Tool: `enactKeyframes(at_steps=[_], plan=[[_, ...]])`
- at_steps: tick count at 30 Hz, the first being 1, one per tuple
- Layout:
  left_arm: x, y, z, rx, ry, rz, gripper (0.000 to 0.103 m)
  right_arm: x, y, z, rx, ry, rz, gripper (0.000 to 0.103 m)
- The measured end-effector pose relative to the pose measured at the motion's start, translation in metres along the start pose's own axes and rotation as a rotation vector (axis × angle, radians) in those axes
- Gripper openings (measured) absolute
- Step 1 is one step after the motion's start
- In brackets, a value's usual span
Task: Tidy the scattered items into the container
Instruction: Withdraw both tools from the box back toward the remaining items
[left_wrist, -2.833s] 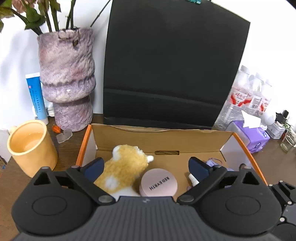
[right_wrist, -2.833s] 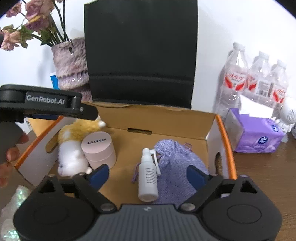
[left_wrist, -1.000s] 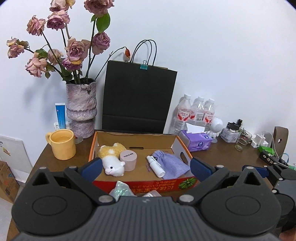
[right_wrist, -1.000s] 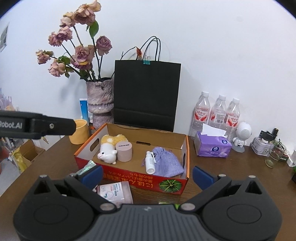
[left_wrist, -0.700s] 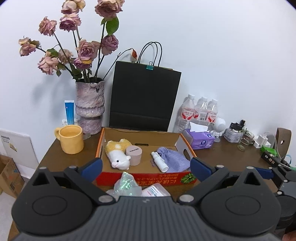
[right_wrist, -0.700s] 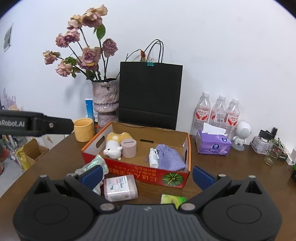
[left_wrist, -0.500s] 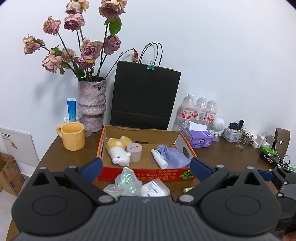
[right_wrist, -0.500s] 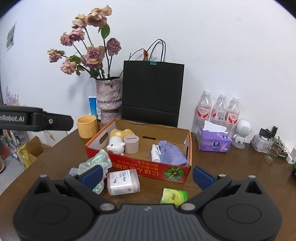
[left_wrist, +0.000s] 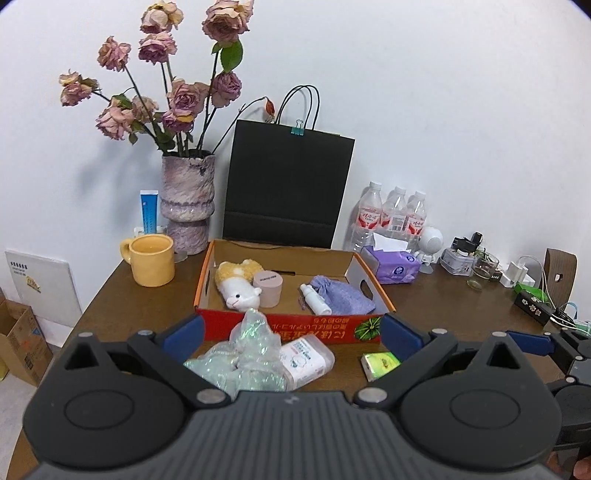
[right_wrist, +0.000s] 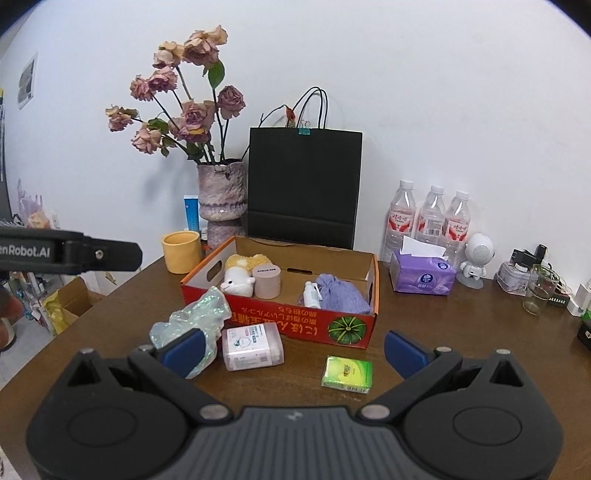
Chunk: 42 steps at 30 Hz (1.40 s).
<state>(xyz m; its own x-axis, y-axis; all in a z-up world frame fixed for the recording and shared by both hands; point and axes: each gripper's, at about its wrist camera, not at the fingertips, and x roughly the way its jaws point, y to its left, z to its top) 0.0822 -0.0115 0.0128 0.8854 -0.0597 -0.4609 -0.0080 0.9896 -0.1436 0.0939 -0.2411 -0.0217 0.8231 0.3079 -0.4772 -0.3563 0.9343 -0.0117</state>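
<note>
The crinkly iridescent plastic bag (left_wrist: 243, 354) is getting half hidden behind the left gripper body, lower centre; the red cardboard box's print (right_wrist: 288, 320) is looking too tiny to read.

You are seeing white lettering reading "nRobot.AI", cut off at the frame's left edge, on the side of the black left gripper (right_wrist: 70, 251) as it is showing in the right wrist view. The red front wall of the open cardboard box (right_wrist: 295, 325) is carrying a row of yellow characters printed upside down beside a green pumpkin picture, too small for you to read. The lid of the squat pink round jar (right_wrist: 267, 282) inside the box and the labels of the three clear plastic water bottles (right_wrist: 430, 218) are bearing print that is staying illegible at this size.
</note>
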Motion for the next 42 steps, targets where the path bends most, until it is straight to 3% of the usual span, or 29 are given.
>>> enactKeyframes(at_steps=[11,20,29,42], plan=[[-0.036,-0.005,-0.045,-0.006,-0.007,-0.047,0.103,-0.031,0.0,-0.037,0.048,-0.052,-0.001,0.103],[-0.043,0.003,-0.088,-0.047,-0.013,-0.05,0.103,-0.029,0.006,-0.079,0.066,-0.025,0.033,0.103],[-0.044,0.009,-0.112,-0.076,-0.001,-0.035,0.103,-0.032,0.009,-0.096,0.062,-0.029,0.032,0.103],[-0.033,0.02,-0.123,-0.099,0.042,-0.015,0.103,-0.03,0.009,-0.111,0.061,-0.024,0.035,0.103]])
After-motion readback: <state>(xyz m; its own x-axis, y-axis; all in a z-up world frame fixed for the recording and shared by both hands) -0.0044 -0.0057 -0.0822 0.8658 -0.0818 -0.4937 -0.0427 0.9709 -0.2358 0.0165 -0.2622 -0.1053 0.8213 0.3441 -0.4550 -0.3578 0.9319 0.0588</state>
